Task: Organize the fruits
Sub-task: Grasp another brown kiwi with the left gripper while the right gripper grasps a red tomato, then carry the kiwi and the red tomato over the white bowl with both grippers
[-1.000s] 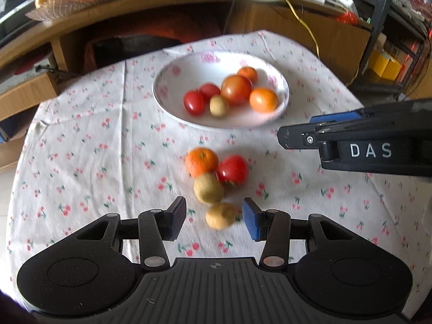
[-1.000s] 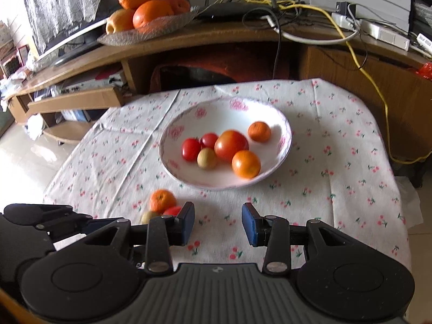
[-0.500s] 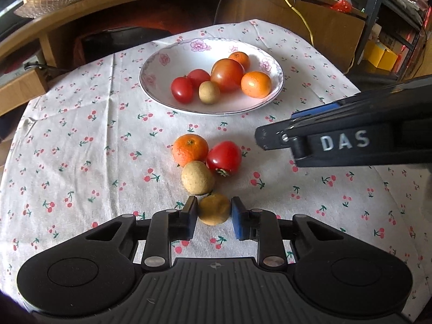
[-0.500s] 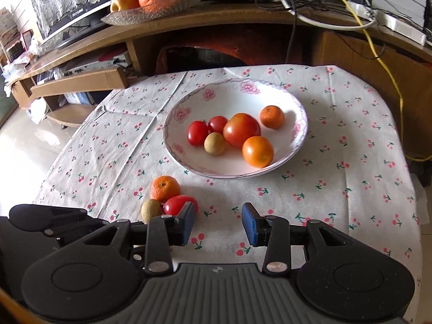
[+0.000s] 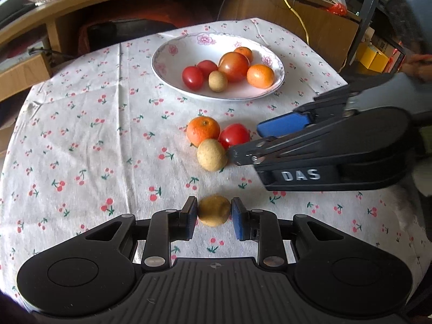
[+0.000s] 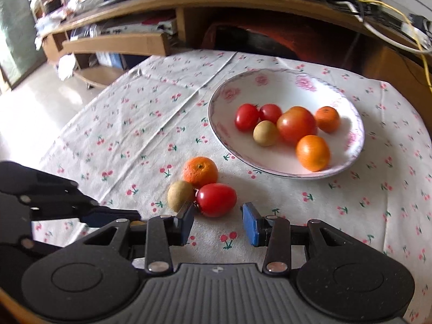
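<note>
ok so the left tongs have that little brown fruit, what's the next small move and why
Probably lift it slightly and carry it toward the plate. The left tongs have both pads against the brown fruit, so the grasp looks set, and the plate already holds one like it. Keep it low and left, since the right tongs sit open by the red tomato.

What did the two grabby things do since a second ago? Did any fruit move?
The left gripper closed on the nearest small tan round fruit, which was lying loose between its open fingers a second ago, and now grips it. The right gripper, still open, moved down toward the red tomato on the cloth. The white flowered bowl and its six fruits stayed put.
</note>
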`<state>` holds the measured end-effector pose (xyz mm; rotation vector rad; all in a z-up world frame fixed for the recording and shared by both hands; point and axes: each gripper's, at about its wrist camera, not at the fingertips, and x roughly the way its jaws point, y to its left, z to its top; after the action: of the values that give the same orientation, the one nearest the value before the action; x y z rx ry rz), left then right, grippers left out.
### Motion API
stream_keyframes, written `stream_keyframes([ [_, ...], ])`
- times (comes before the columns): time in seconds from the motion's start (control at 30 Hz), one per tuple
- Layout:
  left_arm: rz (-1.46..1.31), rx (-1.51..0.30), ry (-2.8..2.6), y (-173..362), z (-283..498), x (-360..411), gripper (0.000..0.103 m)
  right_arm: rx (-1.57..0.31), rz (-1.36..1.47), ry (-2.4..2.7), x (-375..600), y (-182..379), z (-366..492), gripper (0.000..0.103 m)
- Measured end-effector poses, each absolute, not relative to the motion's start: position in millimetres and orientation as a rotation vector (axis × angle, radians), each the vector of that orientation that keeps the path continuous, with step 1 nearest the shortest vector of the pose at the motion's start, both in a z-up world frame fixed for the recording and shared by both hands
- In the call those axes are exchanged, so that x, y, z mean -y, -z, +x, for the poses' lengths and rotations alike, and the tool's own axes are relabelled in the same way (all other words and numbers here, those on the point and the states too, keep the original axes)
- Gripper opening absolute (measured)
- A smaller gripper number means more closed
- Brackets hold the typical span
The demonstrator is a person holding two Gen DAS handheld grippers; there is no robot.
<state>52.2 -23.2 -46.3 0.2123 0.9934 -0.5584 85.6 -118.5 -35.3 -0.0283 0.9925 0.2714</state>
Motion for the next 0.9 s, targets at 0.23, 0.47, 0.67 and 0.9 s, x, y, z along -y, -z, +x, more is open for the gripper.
stream_keyframes([
  [0.23, 0.211, -0.994, 0.566, 47.5, 53.1, 21.6, 0.036, -0.999, 0.015, -0.295, 120.5, 44.7, 102.8, 0.043],
  [0.47, 0.205, -0.995, 0.566, 47.7, 54.6, 19.7, 0.037, -0.998, 0.026, -0.26, 123.1, 43.3, 98.4, 0.036],
  [0.67, 0.232, -0.986, 0.569, 45.5, 46.9, 22.4, 0.035, -1.017, -0.001, -0.219, 133.2, 37.7, 73.1, 0.036],
  [0.9, 0.248, -0.984, 0.563, 42.4, 26.6, 21.7, 0.035, -1.043, -0.057, -0.212, 131.3, 28.9, 21.5, 0.036],
])
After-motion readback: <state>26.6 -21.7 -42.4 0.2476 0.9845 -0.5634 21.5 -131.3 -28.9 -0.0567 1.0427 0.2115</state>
